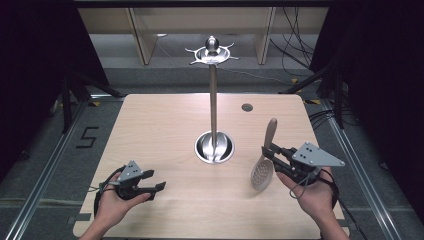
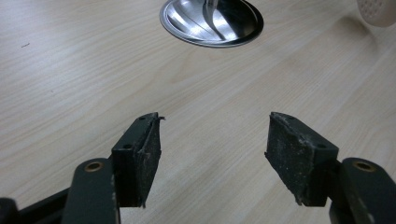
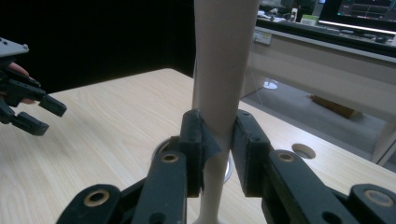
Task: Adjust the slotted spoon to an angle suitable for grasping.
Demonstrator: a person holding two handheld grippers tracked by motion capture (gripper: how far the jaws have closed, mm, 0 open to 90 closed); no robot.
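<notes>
Seen from the high view, the right gripper (image 1: 268,154) clamps a beige slotted spoon (image 1: 264,162) by its handle, to the right of the metal utensil stand (image 1: 214,100) that rises from a round steel base (image 1: 214,147) at the middle of the wooden surface (image 1: 165,115). The spoon's perforated bowl hangs low, toward the person, while the handle tip points up and away; whether the bowl touches the surface cannot be told. To the left of the stand and nearer the person, the left gripper (image 1: 157,181) is held in a hand (image 1: 114,205) just above the surface, its jaws apart and nothing between them

In the left gripper view, the left gripper (image 2: 215,144) stands wide over bare wood, its pads (image 2: 299,156) worn at the edges. The stand's steel base (image 2: 211,21) lies ahead of it, and the spoon's perforated bowl (image 2: 377,11) sits to the right of that base

In the right gripper view, the right gripper (image 3: 218,156) is closed narrow on the spoon's handle (image 3: 224,70), both pads pressing its sides. The stand's base rim (image 3: 161,148) shows just behind the jaws, and the left gripper (image 3: 35,114) hangs to the left of it, over the surface
</notes>
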